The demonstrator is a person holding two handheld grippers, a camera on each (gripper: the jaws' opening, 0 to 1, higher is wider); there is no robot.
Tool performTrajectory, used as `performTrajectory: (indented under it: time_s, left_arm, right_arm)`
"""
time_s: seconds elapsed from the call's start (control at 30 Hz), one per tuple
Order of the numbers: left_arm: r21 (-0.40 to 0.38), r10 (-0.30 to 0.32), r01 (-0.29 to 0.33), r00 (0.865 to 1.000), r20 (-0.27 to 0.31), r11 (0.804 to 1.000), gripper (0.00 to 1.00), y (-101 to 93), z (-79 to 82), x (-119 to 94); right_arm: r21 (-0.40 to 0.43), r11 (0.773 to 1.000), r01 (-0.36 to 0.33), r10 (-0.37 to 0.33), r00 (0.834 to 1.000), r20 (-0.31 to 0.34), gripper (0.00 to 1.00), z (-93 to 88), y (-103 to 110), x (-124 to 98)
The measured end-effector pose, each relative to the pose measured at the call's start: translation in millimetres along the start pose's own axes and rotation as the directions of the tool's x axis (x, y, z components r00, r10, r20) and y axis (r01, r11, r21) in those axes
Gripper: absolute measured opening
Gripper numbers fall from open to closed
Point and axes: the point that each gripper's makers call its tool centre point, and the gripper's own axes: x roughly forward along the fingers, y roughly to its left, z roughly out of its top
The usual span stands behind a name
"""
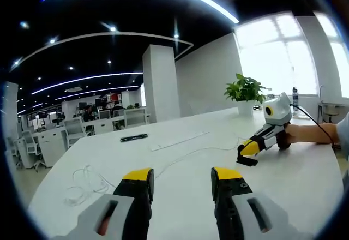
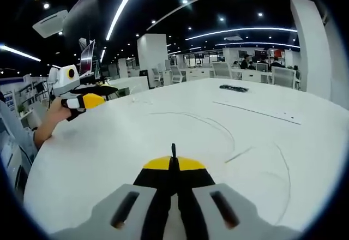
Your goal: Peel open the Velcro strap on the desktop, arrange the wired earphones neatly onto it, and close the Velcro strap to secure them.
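The black Velcro strap (image 1: 133, 138) lies flat on the white desk (image 1: 180, 196), far ahead of my left gripper (image 1: 182, 177), whose jaws stand open with nothing between them. The white wired earphones (image 1: 84, 185) lie in a loose tangle to the left, their thin cable trailing right across the desk. My right gripper (image 1: 244, 157) rests low over the desk at the right, held by a hand. In the right gripper view, my right gripper (image 2: 173, 163) is shut and empty. The strap (image 2: 233, 88) lies far off, the earphone cable (image 2: 218, 124) curves ahead, and the left gripper (image 2: 103, 94) is at the left.
A long thin white strip (image 1: 180, 140) lies beside the strap. A potted plant (image 1: 245, 90) stands at the desk's far edge near bright windows. A white pillar (image 1: 161, 82) and rows of office desks stand behind. A person's forearm (image 1: 313, 133) reaches in from the right.
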Motion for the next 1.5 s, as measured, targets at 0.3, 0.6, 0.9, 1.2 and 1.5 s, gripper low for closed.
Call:
performTrajectory:
  time_s: [0.3, 0.6, 0.9, 1.2, 1.5]
  left_arm:
    - [0.001, 0.001, -0.001, 1.0, -0.011, 1.0, 0.46, -1.2, -4.1, 0.3]
    - [0.001, 0.0, 0.0, 1.0, -0.017, 1.0, 0.46, -2.6, -6.2, 1.5]
    - [0.005, -0.005, 0.005, 1.0, -0.023, 1.0, 0.46, -6.0, -7.4, 3.2]
    - [0.009, -0.006, 0.006, 0.999, -0.034, 1.0, 0.46, -6.9, -9.4, 5.5]
    - [0.008, -0.008, 0.008, 0.999, -0.032, 1.0, 0.46, -6.7, -8.1, 5.4]
  right_arm:
    - [-0.049, 0.999, -0.011, 0.009, 0.999, -0.038, 0.03, -4.1, 10.6, -5.8]
    - [-0.012, 0.999, -0.045, 0.044, 0.998, -0.043, 0.03, -3.4, 18.7, -11.7]
    - [-0.021, 0.997, -0.077, 0.076, 0.995, -0.061, 0.03, 1.6, 33.8, -11.5]
    - [0.029, 0.994, -0.105, 0.106, 0.993, -0.046, 0.03, 3.1, 35.6, -14.6]
    - [0.083, 0.985, -0.152, 0.153, 0.988, -0.001, 0.02, 13.5, 44.7, -18.9]
